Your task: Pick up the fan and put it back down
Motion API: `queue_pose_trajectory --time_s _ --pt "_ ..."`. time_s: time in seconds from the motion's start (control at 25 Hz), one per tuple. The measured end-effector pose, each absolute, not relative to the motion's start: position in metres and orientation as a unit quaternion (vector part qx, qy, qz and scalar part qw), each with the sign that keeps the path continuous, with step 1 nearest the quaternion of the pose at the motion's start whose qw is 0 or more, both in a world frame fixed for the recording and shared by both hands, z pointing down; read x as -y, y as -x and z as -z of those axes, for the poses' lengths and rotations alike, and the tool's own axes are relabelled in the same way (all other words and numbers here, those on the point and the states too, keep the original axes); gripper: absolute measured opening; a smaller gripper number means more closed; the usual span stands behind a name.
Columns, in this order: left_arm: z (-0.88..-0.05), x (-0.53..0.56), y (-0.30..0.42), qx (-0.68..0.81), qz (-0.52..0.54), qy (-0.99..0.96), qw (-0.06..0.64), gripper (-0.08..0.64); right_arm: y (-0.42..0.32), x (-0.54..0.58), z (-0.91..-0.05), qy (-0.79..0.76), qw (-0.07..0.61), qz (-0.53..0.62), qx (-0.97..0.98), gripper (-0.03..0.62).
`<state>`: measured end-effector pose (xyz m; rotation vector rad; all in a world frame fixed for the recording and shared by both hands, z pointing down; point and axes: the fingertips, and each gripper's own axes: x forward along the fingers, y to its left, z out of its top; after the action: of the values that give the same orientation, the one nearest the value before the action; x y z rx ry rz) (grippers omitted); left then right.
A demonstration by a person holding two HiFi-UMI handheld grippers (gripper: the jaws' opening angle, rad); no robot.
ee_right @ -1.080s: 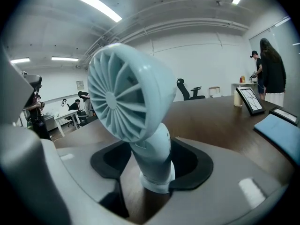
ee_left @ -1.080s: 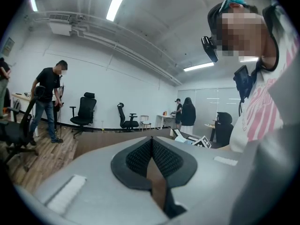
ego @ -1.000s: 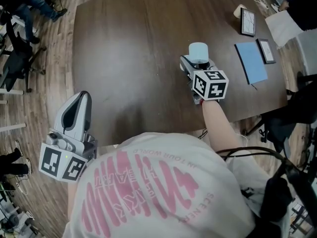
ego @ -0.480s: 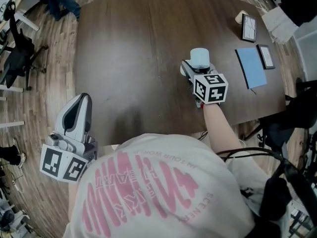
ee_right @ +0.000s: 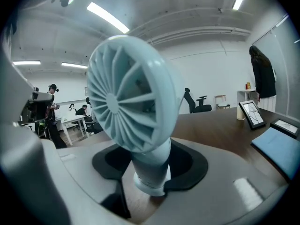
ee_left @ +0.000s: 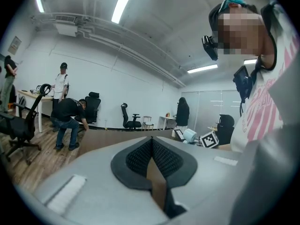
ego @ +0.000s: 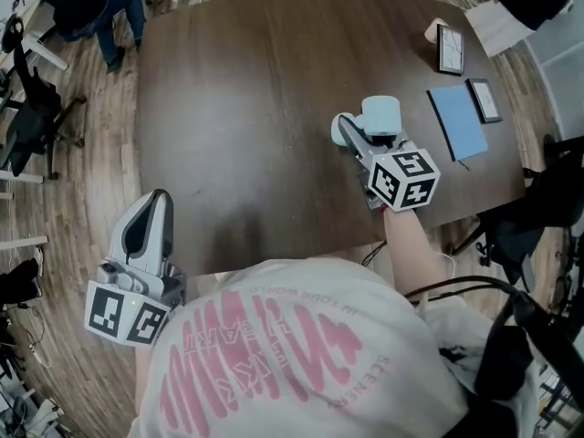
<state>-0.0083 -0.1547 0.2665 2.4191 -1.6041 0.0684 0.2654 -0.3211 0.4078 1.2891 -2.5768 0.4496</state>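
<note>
Tabletop (ego: 237, 99): dark wood with rounded corners, standing on a plank floor (ego: 87, 167); I look steeply down on it.
Left gripper (ego: 157, 199): nearest to me, off the tabletop's near-left edge and above the floor; its jaws are pressed together with nothing between them.
Right gripper (ego: 363, 133): over the right part of the tabletop, reaching away from me; it is clenched round the fan's neck, and its jaws have just drawn in a little on it.
Fan (ee_right: 127, 102): small, pale blue, round ribbed grille; upright, with its stem between the right gripper's pads and its head rising above the jaws. I cannot tell whether its foot touches the tabletop.
Blue pad (ego: 459, 121): flat on the tabletop, right of the fan and apart from it.
Small frame (ego: 484, 99): just beside the blue pad, on its right.
Larger frame (ego: 450, 48): farther off, near the far-right corner.
Background: office chairs (ee_left: 131, 118) and people by desks along a white wall.
</note>
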Motion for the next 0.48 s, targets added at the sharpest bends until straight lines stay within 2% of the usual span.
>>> queue_pose_trajectory --time_s 0.28,0.48 --pt "-0.265 0.164 0.012 0.507 -0.016 -0.854 0.111 0.018 -0.282 0.294 -0.365 -0.468 0.061 -0.148 0.869 0.215" --pt "-0.246 0.180 0.005 0.463 -0.005 -0.882 0.090 0.017 -0.291 0.260 -0.337 -0.491 0.074 -0.117 0.860 0.215"
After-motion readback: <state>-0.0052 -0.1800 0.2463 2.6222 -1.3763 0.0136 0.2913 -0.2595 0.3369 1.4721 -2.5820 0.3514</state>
